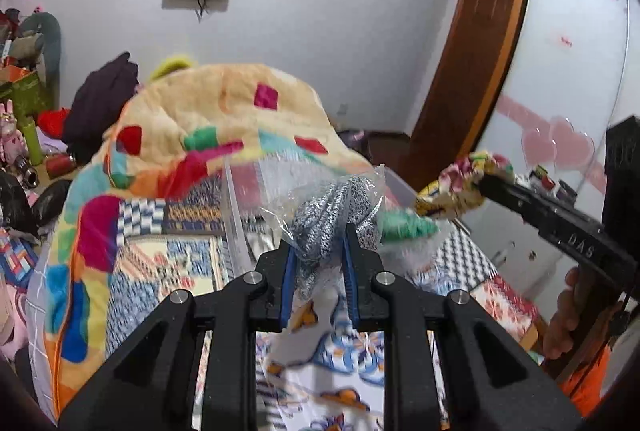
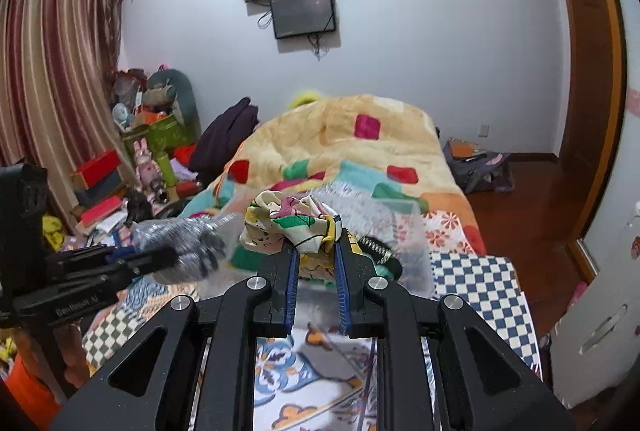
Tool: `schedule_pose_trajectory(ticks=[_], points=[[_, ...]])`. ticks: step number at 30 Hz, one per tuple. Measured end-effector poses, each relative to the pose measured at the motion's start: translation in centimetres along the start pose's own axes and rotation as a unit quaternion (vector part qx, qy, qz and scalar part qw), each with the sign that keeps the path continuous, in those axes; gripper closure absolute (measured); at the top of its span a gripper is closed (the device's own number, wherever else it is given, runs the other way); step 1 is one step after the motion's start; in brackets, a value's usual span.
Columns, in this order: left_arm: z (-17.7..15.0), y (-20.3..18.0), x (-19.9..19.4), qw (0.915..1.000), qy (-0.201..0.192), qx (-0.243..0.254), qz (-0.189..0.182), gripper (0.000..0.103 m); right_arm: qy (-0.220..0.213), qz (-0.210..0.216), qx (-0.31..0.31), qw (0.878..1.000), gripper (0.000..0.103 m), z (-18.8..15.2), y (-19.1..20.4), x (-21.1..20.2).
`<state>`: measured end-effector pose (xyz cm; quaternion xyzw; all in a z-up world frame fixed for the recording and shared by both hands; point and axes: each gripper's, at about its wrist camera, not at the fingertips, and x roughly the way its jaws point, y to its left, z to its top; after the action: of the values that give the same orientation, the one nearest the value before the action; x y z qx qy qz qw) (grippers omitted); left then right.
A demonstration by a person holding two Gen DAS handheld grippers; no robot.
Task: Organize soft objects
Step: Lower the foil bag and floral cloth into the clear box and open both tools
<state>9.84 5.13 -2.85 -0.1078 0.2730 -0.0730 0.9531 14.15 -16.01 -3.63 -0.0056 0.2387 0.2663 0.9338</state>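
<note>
My left gripper (image 1: 320,235) is shut on a grey speckled knit item wrapped in clear plastic (image 1: 332,215), held above the bed. It also shows in the right wrist view (image 2: 180,251) at the left. My right gripper (image 2: 316,243) is shut on a crumpled cream cloth with a colourful print (image 2: 292,223). The same cloth shows in the left wrist view (image 1: 464,179) at the right, held by the right gripper (image 1: 480,183). A clear plastic storage box (image 2: 412,231) lies on the bed just beyond both grippers, with dark and green soft items inside.
A thick yellow patchwork blanket (image 1: 208,103) is heaped on the bed behind the box. A checked blue and white cloth (image 2: 476,279) lies at the bed's right. Boxes and toys (image 2: 152,135) crowd the far left corner. A wardrobe door (image 1: 560,79) stands at the right.
</note>
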Motion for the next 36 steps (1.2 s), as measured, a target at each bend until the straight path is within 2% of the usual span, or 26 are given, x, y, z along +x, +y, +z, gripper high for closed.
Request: schedule_pose_trajectory(ticks=[4, 8, 15, 22, 28, 30, 33, 36], points=[[1.3, 0.2, 1.1, 0.9999, -0.012, -0.009, 0.008, 0.082, -0.01, -0.021, 0.006, 1.0, 0.088, 0.9, -0.7, 0.8], [1.9, 0.4, 2.6, 0.9997, -0.01, -0.01, 0.019, 0.082, -0.001, -0.029, 0.015, 0.999, 0.088, 1.4, -1.2, 2.7], [1.8, 0.4, 5.2, 0.9994, 0.008, -0.002, 0.035, 0.082, 0.021, -0.035, 0.009, 0.999, 0.088, 1.1, -1.1, 5.0], [1.5, 0.8, 8.2, 0.9981, 0.046, 0.0, 0.041, 0.082, 0.05, -0.037, 0.006, 0.998, 0.088, 0.8, -1.2, 7.3], [1.0, 0.5, 8.9, 0.9973, 0.057, 0.012, 0.046, 0.081, 0.086, -0.039, 0.006, 0.996, 0.088, -0.2, -1.4, 8.8], [0.9, 0.3, 8.9, 0.9968, 0.059, 0.02, 0.051, 0.076, 0.096, -0.04, 0.003, 0.995, 0.088, -0.6, -1.4, 9.0], [0.6, 0.2, 9.1, 0.9957, 0.072, 0.027, 0.051, 0.061, 0.108, -0.043, -0.003, 0.993, 0.087, -1.0, -1.4, 9.2], [0.1, 0.3, 8.9, 0.9953, 0.078, 0.028, 0.05, 0.054, 0.116, -0.038, -0.005, 0.992, 0.078, -1.1, -1.5, 9.0]])
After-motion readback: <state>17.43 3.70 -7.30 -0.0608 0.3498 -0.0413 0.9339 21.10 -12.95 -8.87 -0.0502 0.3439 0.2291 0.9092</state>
